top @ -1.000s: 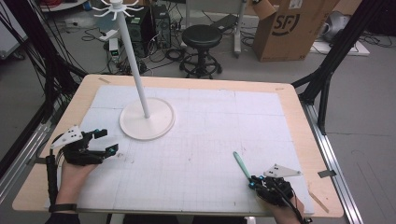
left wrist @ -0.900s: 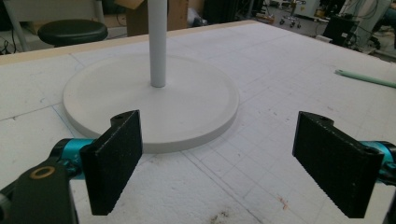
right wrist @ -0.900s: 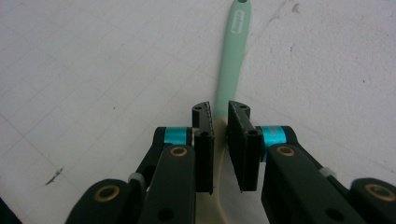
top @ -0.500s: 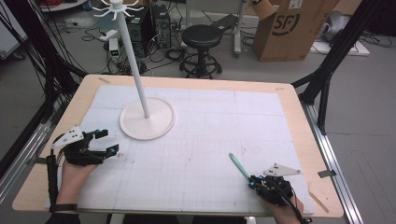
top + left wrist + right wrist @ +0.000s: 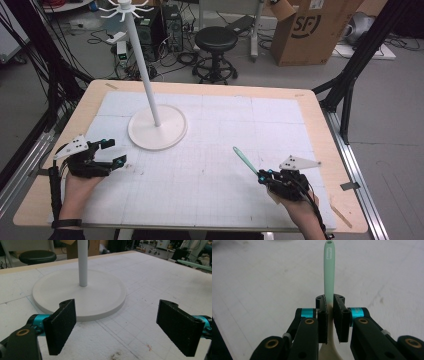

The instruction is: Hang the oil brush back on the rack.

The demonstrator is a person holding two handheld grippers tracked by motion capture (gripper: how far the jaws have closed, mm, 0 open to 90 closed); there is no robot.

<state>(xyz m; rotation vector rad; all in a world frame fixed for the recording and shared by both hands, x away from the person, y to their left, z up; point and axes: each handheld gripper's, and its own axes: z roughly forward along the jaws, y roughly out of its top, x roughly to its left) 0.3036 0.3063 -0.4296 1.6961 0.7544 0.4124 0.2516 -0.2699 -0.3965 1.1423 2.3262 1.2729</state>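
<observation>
A slim mint-green plastic spoon handle [image 5: 329,270] is clamped between the jaws of the right gripper [image 5: 266,176], raised above the desk [image 5: 210,90] near its front right corner. The left gripper [image 5: 107,152] is held near the front left edge, jaws wide apart and empty, facing the round white stand base [image 5: 100,295].
</observation>
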